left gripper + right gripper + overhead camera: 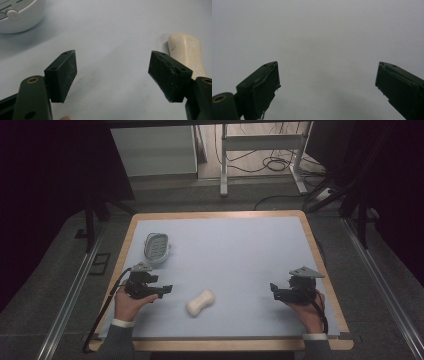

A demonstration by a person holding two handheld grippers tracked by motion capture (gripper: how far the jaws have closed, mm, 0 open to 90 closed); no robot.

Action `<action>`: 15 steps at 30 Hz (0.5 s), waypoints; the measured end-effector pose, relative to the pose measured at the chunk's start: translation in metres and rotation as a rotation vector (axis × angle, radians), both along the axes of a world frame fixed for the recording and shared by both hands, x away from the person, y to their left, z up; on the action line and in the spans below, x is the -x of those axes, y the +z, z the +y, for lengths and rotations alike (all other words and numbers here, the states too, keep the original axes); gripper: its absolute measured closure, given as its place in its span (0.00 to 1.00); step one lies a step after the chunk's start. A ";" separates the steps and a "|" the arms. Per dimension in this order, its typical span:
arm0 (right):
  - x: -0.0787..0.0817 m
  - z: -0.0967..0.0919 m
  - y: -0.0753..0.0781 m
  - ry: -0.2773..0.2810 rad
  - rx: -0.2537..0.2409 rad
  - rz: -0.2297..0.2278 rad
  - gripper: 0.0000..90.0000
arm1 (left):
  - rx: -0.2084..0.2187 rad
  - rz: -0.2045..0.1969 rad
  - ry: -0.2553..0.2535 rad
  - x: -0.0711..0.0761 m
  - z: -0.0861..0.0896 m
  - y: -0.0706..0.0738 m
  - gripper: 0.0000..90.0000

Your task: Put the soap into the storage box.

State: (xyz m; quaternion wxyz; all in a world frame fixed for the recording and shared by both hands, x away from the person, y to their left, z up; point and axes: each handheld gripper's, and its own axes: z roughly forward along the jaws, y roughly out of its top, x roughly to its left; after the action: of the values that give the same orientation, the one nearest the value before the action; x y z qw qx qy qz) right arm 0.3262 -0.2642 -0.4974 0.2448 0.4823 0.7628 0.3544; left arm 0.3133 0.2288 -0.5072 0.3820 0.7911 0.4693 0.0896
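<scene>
Left gripper (166,289), held low over the mat by the person's left hand (129,304), with its jaws spread wide apart and nothing between them; in the left gripper view (112,72) the black pads are blocky, scuffed and dusted with pale marks. Right gripper (274,289), held by the right hand (306,309) near the table's right edge, likewise gaping and empty; its own view (327,85) looks onto bare mat between two worn black pads. Both forearms enter from the near edge, and the two grippers point inward toward each other, well apart. A cream bar of soap (200,302), waisted and smooth with rounded ends, lies on the mat between them, nearer the left gripper, just beyond that gripper's right-hand pad (186,53). A white oval soap dish (156,247) with a slotted grey inner tray sits beyond the left gripper. The light blue mat (240,250) is matte and covers a wooden-edged table (312,237).
</scene>
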 end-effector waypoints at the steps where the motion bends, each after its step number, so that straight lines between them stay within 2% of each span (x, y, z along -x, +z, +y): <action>1: 0.001 -0.002 0.001 0.007 -0.003 -0.004 0.06 | -0.006 0.000 0.000 0.000 0.000 0.000 0.26; 9: 0.002 -0.003 0.000 0.013 0.007 0.010 0.07 | -0.022 0.003 -0.004 0.001 0.000 0.000 0.26; 12: 0.002 -0.003 0.000 0.012 0.004 0.012 0.07 | -0.020 -0.013 0.009 0.003 -0.001 0.000 0.26; 15: 0.001 -0.005 0.000 0.009 0.002 0.019 0.07 | -0.035 0.005 -0.006 0.004 -0.004 0.001 0.27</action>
State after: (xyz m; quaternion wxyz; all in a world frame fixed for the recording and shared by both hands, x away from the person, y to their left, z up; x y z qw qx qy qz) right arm 0.3247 -0.2697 -0.4976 0.2363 0.4820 0.7677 0.3500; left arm 0.3098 0.2252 -0.5061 0.3669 0.7994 0.4663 0.0946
